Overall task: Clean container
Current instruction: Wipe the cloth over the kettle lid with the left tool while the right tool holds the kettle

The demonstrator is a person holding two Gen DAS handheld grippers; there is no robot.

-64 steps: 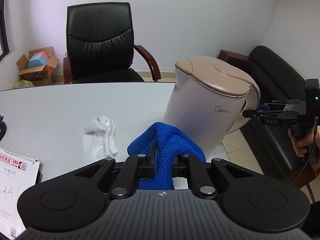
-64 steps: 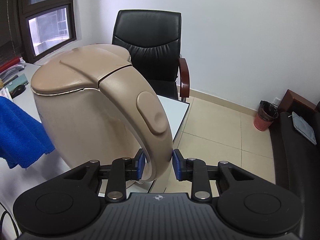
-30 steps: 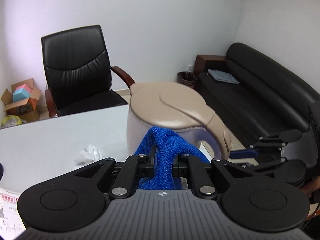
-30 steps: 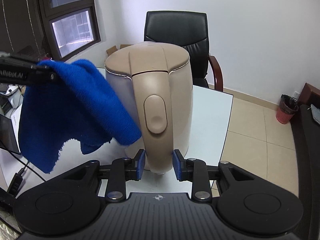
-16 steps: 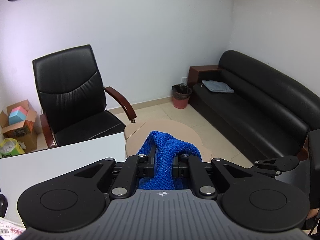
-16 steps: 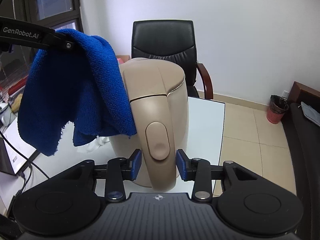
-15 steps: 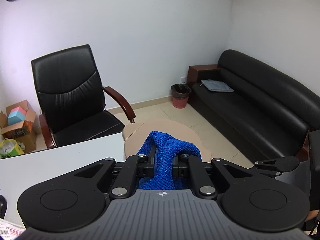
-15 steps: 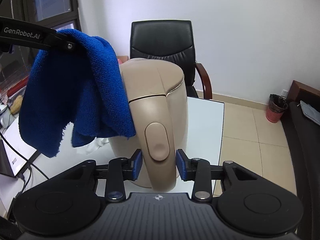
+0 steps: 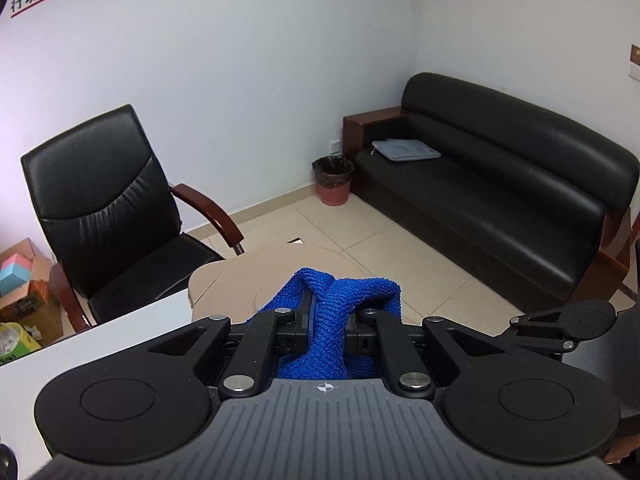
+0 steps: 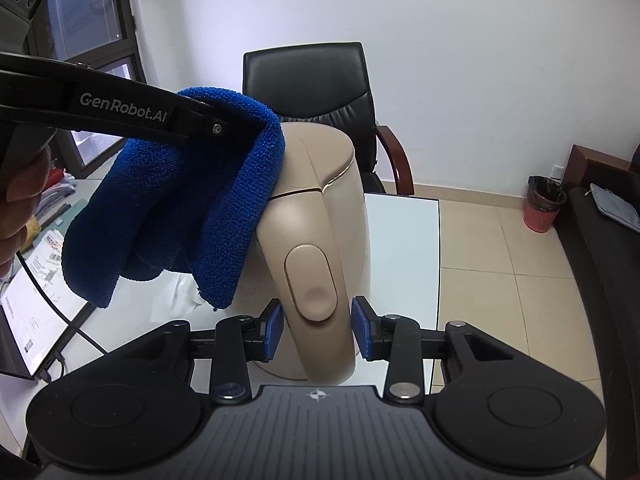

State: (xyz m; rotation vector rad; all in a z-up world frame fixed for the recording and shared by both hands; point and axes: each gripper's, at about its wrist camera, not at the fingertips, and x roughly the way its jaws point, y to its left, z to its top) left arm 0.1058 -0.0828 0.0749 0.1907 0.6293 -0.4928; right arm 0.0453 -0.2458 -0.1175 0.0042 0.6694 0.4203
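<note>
A beige electric kettle stands upright on the white table, lid closed. Its handle sits between my right gripper's blue pads, which stand slightly off it on both sides, so that gripper is open. My left gripper is shut on a blue knitted cloth. In the right wrist view the left gripper reaches in from the left, and the cloth drapes against the kettle's upper left side. In the left wrist view only the kettle's lid shows beyond the cloth.
A black office chair stands behind the table. A black sofa and a red bin are to the right. Papers, a cable and a crumpled white tissue lie on the table's left. A hand holds the left gripper.
The left gripper has carried the cloth up and across to the kettle's top. The right pads, earlier pressed on the handle, now stand a little apart from it.
</note>
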